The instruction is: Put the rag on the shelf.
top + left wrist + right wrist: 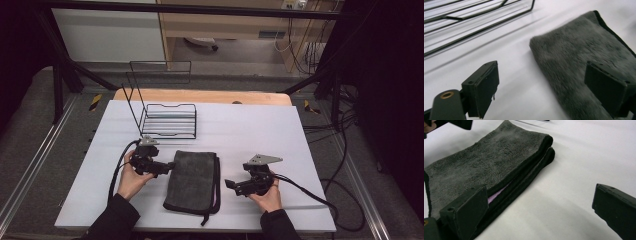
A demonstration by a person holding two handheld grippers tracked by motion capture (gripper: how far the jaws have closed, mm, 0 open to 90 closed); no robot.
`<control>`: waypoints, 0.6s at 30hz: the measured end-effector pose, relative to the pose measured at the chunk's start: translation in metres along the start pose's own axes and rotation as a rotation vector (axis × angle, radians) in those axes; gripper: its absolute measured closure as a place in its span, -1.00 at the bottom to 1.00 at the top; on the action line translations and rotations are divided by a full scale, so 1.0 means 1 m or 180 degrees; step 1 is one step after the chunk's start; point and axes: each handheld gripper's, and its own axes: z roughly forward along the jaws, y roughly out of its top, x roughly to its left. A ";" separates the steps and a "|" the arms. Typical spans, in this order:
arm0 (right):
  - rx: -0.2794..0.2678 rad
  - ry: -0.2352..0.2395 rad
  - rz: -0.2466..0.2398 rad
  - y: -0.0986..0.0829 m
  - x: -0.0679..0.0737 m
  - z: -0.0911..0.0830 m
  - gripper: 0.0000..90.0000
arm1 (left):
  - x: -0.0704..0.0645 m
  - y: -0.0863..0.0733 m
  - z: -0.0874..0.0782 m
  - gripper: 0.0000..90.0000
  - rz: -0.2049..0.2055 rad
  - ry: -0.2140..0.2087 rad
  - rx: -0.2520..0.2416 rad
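I see the folded towel point(193, 181) lying flat on the table point(260, 130), just in front of the wire rack point(167, 120). My left gripper point(167, 167) gapes over the towel's left edge; my right gripper point(231, 186) hangs released just right of it, grasping nothing.

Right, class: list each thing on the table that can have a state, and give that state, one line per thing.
towel: folded, lying flat on the table, a pink layer showing between its folds.
wire rack: upright, nothing in it, beyond the towel.
left gripper: jaws open, at the towel's left edge, one jaw over the towel.
right gripper: jaws open, beside the towel's right edge, holding nothing.
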 end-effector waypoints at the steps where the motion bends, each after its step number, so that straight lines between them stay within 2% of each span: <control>1: 0.0001 -0.0004 0.0000 0.000 0.000 0.000 -0.98 | 0.002 0.002 0.004 -0.67 -0.0041 0.0006 -0.0002; 7: 0.0036 0.0001 -0.0009 -0.001 0.000 0.002 -0.97 | 0.005 0.015 0.020 -0.59 -0.0066 0.0037 0.0043; 10: 0.0028 0.0004 0.0004 -0.001 0.000 0.002 -0.97 | 0.005 0.017 0.029 -0.50 -0.0103 0.0006 0.0067; 13: 0.0021 -0.0004 -0.0004 0.000 0.000 0.001 -0.97 | 0.006 0.015 0.038 -0.38 -0.0153 -0.0017 0.0112; 16: 0.0028 -0.0004 -0.0004 -0.001 -0.001 0.001 -0.97 | 0.006 0.013 0.044 -0.18 -0.0183 -0.0024 0.0181; 18: 0.0035 -0.0006 0.0008 -0.001 -0.001 0.002 -0.97 | 0.007 0.012 0.047 -0.09 -0.0242 -0.0083 0.0203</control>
